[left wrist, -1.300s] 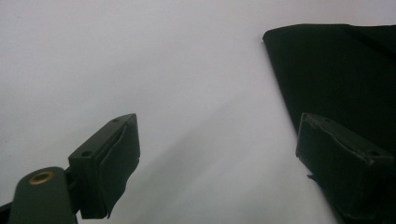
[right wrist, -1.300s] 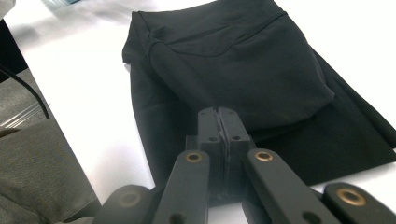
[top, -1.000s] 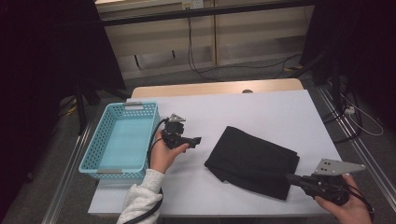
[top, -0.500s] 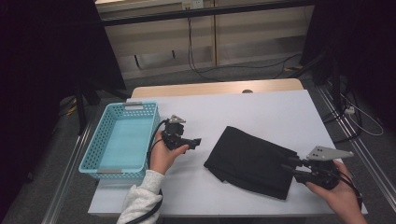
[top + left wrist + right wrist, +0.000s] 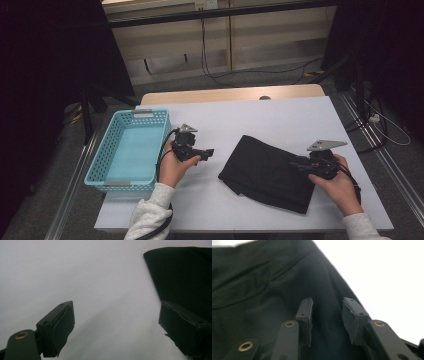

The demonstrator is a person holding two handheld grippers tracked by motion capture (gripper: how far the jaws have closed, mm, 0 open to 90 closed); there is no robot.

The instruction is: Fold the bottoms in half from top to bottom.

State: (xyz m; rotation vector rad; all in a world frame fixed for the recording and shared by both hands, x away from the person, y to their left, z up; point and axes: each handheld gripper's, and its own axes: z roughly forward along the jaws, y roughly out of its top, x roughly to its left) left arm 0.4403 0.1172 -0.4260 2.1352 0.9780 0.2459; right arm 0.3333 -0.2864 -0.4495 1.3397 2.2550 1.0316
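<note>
A folded black cloth (image 5: 270, 172) is lying on the white desk (image 5: 280, 120), right of a light blue basket (image 5: 127, 152). In the high view the left tongs (image 5: 207, 152) are hovering between basket and cloth. The left gripper view is showing their jaws spread wide over bare desk, the cloth's corner (image 5: 185, 277) just beyond. The right gripper view is showing the right tongs (image 5: 327, 315) partly open, gripping nothing, directly over the cloth. Since a second ago, the right tongs have been moving from the desk's near edge onto the cloth's right side.
</note>
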